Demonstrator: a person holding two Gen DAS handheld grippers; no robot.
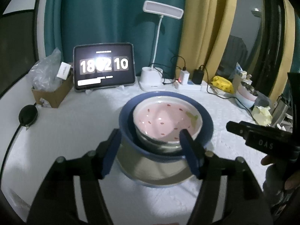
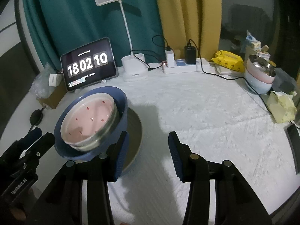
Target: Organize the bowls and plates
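On the white cloth stands a stack: a wide grey plate [image 1: 155, 176] [image 2: 134, 131] at the bottom, and a blue bowl [image 1: 206, 120] [image 2: 120, 101] on top of it. A steel bowl [image 1: 155, 144] [image 2: 101, 138] sits in the blue one, with a pink bowl with red dots [image 1: 165, 118] [image 2: 90, 116] nested inside it. My left gripper [image 1: 150, 133] [image 2: 37, 136] is open at the stack's near side. One finger is outside the blue bowl and the other is in front of its rim. My right gripper [image 2: 148, 140] [image 1: 243, 129] is open and holds nothing, over bare cloth right of the stack.
Along the back stand a tablet clock [image 1: 104, 66], a white desk lamp [image 2: 134, 69] and a power strip with chargers [image 2: 185, 65]. At the far right is a second bowl stack [image 2: 259, 75], with a yellow packet [image 2: 229, 61]. A cardboard box [image 1: 52, 93] and a black pouch [image 1: 28, 115] lie on the left.
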